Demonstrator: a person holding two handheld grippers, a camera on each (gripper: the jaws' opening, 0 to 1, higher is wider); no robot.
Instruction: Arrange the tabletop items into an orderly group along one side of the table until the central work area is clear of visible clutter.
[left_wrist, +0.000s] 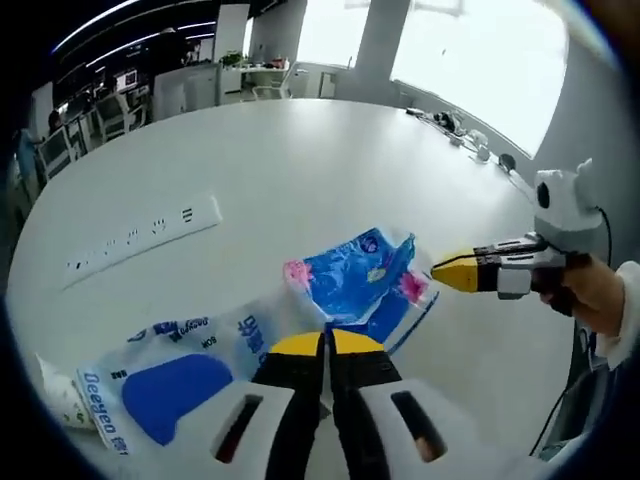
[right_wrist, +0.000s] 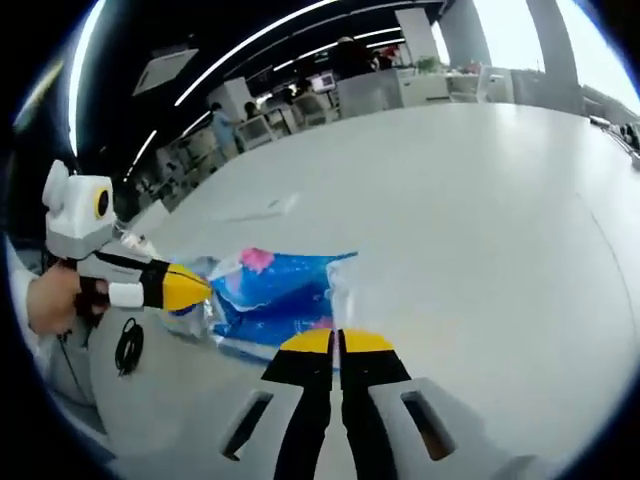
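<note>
Both your tools, left (left_wrist: 325, 350) and right (right_wrist: 338, 350), are clenched on the blue pack (left_wrist: 360, 280). It sits mid-counter (left_wrist: 300, 160); the power strip (left_wrist: 140, 238) too, so tidying has hardly begun.

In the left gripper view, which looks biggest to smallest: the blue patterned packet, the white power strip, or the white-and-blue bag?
1. white-and-blue bag, though it lies nearest the camera, which inflates it.
2. blue patterned packet.
3. white power strip, long but thin; it lies farther off, so its rank against the packet is unsure.

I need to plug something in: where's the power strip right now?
In the left gripper view, the power strip lies flat on the white table, up and left of the blue packet and apart from it, beyond the left tool.
</note>
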